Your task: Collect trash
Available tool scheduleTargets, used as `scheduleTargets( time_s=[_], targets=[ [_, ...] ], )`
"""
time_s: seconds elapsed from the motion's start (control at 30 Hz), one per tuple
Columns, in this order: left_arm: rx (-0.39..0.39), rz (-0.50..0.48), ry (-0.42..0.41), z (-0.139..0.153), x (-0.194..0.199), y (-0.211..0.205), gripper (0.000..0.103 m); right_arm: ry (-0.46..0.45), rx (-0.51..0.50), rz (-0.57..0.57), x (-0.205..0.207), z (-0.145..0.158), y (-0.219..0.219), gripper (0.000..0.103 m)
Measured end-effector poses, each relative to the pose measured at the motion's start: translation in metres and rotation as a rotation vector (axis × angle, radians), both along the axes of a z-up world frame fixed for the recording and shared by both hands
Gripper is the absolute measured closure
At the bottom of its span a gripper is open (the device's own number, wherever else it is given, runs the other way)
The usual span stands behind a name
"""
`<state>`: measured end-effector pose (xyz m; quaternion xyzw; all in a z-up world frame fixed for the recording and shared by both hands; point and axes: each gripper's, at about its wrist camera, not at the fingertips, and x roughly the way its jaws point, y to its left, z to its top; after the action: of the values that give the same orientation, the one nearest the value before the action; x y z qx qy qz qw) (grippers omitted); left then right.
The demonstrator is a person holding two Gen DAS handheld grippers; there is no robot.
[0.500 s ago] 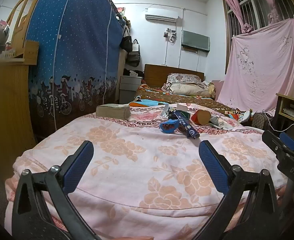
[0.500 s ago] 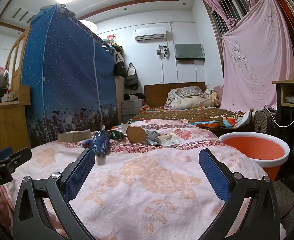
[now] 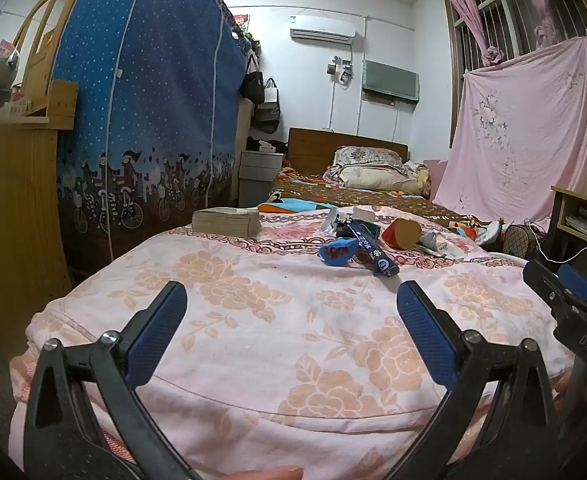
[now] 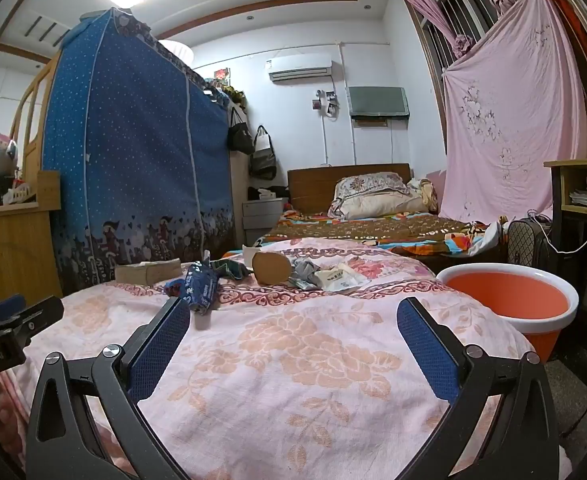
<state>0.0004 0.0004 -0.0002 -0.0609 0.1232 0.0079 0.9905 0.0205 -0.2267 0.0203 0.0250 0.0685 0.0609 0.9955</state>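
Note:
Trash lies in a cluster at the far side of the pink flowered cloth (image 3: 253, 344): a dark blue wrapper (image 3: 371, 246) (image 4: 199, 288), a blue crumpled packet (image 3: 337, 252), a red and tan paper cup on its side (image 3: 403, 234) (image 4: 271, 267), and white wrappers (image 4: 339, 278). My left gripper (image 3: 291, 300) hangs open over the near edge, well short of the trash, nothing between its fingers. Level with it, my right gripper (image 4: 293, 316) is wide open and holds nothing. An orange basin with a white rim (image 4: 509, 300) stands to the right of the cloth.
A stack of tan paper (image 3: 226, 222) (image 4: 147, 272) rests at the far left of the cloth. A blue fabric wardrobe (image 3: 145, 120) and wooden desk (image 3: 9, 200) stand left. Behind lie a bed (image 4: 373, 228), a pink hanging sheet (image 3: 521, 132) and a shelf (image 4: 581, 188).

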Motion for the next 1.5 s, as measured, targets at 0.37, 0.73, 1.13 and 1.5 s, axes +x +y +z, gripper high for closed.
scheduleTargets(
  time_s=[0.37, 0.73, 1.13, 1.5],
  targets=[
    [0.005, 0.002, 0.002, -0.0018, -0.0007, 0.001, 0.012, 0.001, 0.001, 0.0, 0.0002, -0.0002, -0.0006, 0.0],
    [0.007, 0.002, 0.004, -0.0022, 0.0012, -0.0001, 0.012, 0.002, 0.001, 0.0, 0.0002, 0.0001, -0.0012, 0.0],
    [0.008, 0.002, 0.005, -0.002, 0.0014, -0.0002, 0.012, 0.002, 0.002, 0.0, 0.0002, 0.0001, -0.0013, 0.0],
    [0.01, 0.0, 0.006, -0.0036, 0.002, 0.001, 0.012, 0.003, 0.002, 0.0, 0.0003, 0.0001, -0.0011, 0.0]
  ],
)
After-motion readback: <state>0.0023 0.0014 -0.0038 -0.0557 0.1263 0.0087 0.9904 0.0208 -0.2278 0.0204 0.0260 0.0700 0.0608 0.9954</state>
